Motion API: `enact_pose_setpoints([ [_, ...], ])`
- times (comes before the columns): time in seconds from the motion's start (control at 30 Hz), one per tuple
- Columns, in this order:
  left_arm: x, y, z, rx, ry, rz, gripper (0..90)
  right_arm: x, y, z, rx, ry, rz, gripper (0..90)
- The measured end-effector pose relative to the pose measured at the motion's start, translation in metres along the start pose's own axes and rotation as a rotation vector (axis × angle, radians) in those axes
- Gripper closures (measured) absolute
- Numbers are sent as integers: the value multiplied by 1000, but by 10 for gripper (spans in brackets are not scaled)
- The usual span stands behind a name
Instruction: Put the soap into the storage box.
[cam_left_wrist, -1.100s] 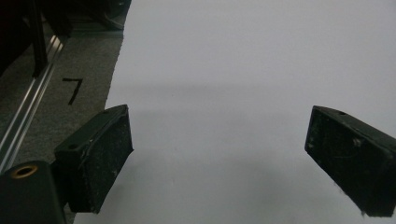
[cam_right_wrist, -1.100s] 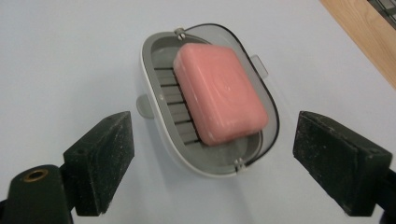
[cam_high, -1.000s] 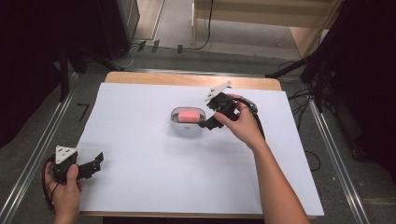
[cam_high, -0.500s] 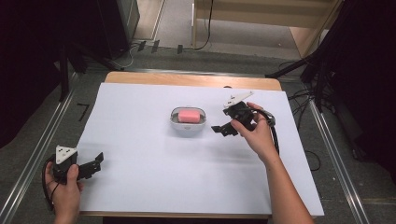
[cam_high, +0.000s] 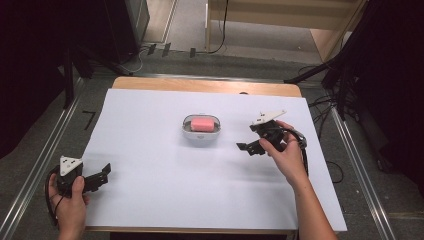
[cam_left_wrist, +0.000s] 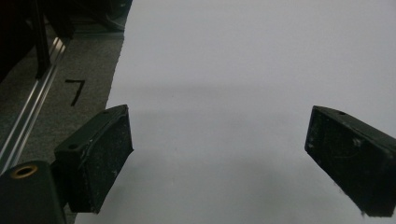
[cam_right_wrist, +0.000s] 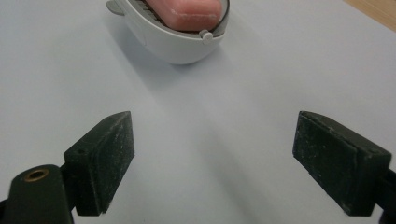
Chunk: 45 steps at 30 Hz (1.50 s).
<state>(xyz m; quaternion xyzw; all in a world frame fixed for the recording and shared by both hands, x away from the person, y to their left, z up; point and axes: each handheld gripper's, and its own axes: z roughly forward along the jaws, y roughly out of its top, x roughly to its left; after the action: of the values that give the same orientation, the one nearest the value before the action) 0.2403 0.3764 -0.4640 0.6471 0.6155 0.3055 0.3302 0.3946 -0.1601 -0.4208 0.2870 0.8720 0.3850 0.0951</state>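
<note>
A pink soap bar (cam_high: 201, 123) (cam_right_wrist: 194, 10) lies in a pale grey oval soap dish (cam_high: 200, 135) (cam_right_wrist: 182, 44) near the middle of the white table sheet (cam_high: 165, 190). My right gripper (cam_high: 248, 139) (cam_right_wrist: 215, 161) hovers to the right of the dish, jaws spread wide with nothing between them, pointing toward the dish. At the table's front left corner my left gripper (cam_high: 102, 175) (cam_left_wrist: 219, 158) is held low, open and empty, far from the dish.
The white sheet covers a wooden table whose bare edge (cam_high: 205, 85) shows at the back. Metal rails (cam_high: 30, 175) run along both sides on the grey floor. Cables (cam_high: 325, 102) lie at the back right. A "7" mark (cam_left_wrist: 74, 91) is on the floor.
My right gripper has drawn back from the soap dish toward the right and front, leaving the soap in the dish. The left gripper has stayed put.
</note>
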Motion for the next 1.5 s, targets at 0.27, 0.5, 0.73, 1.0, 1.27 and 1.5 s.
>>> enact_pose_setpoints([
  [0.27, 0, 0, 0, -1, 3, 3, 80, 0, -23, -7, 1, -20, 29, 138],
  [0.5, 0, 0, 0, -3, 3, 5, 80, 1, -43, -15, -17, -39, 53, 138],
  [0.73, -1, 0, 0, 0, 4, 6, 80, 2, -62, -25, -37, -68, 86, 137],
  [1.0, -1, 0, 0, -2, 5, 6, 80, -1, -88, -37, -58, -112, 134, 137],
  [1.27, -1, 0, 0, -2, 7, 10, 80, -1, -108, -48, -73, -144, 167, 137],
  [1.5, -1, 0, 0, -1, 8, 12, 80, 4, -125, -57, -81, -170, 187, 137],
])
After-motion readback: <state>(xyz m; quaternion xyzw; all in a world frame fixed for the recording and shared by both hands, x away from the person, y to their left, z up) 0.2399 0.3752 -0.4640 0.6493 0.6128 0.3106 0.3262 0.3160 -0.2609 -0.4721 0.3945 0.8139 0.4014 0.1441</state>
